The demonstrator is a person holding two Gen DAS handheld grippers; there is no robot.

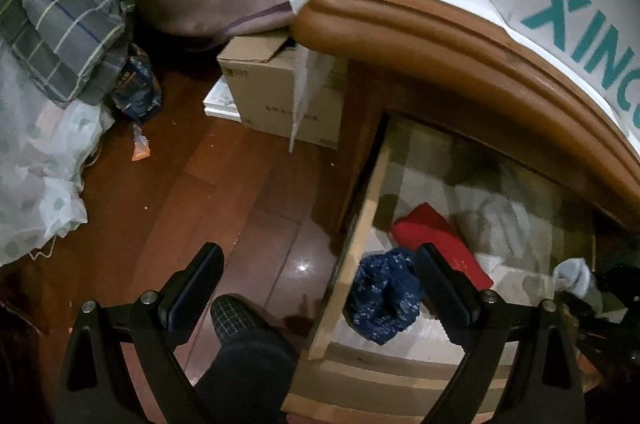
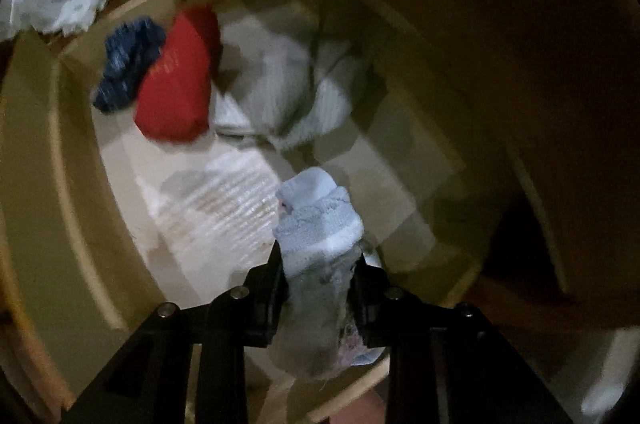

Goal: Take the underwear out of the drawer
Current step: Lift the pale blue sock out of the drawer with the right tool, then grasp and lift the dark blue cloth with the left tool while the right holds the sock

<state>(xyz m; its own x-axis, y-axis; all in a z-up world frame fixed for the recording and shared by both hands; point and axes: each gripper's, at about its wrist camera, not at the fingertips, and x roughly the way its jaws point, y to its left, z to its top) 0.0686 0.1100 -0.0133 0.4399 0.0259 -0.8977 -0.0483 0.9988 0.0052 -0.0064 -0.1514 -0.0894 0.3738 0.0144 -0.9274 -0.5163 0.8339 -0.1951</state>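
The wooden drawer (image 1: pixel 360 244) stands pulled out, lined with checked paper. Inside lie a dark blue speckled garment (image 1: pixel 384 296), a red folded piece (image 1: pixel 440 236) and pale grey-white cloth (image 1: pixel 492 220). My left gripper (image 1: pixel 320 250) is open and holds nothing, straddling the drawer's left side rail. In the right wrist view, my right gripper (image 2: pixel 320 264) is shut on a pale blue and white piece of underwear (image 2: pixel 316 220), held above the drawer floor (image 2: pixel 208 208). The blue garment (image 2: pixel 128 60) and red piece (image 2: pixel 176 80) lie beyond it. That held bundle (image 1: pixel 574 278) also shows at the left view's right edge.
The nightstand top (image 1: pixel 440 36) overhangs the drawer and carries a white box with teal letters (image 1: pixel 560 4). A cardboard box (image 1: pixel 280 92) sits on the wood floor (image 1: pixel 224 192) to the left. Bedding (image 1: pixel 40 164) hangs at far left. A person's slippered foot (image 1: pixel 236 320) is below.
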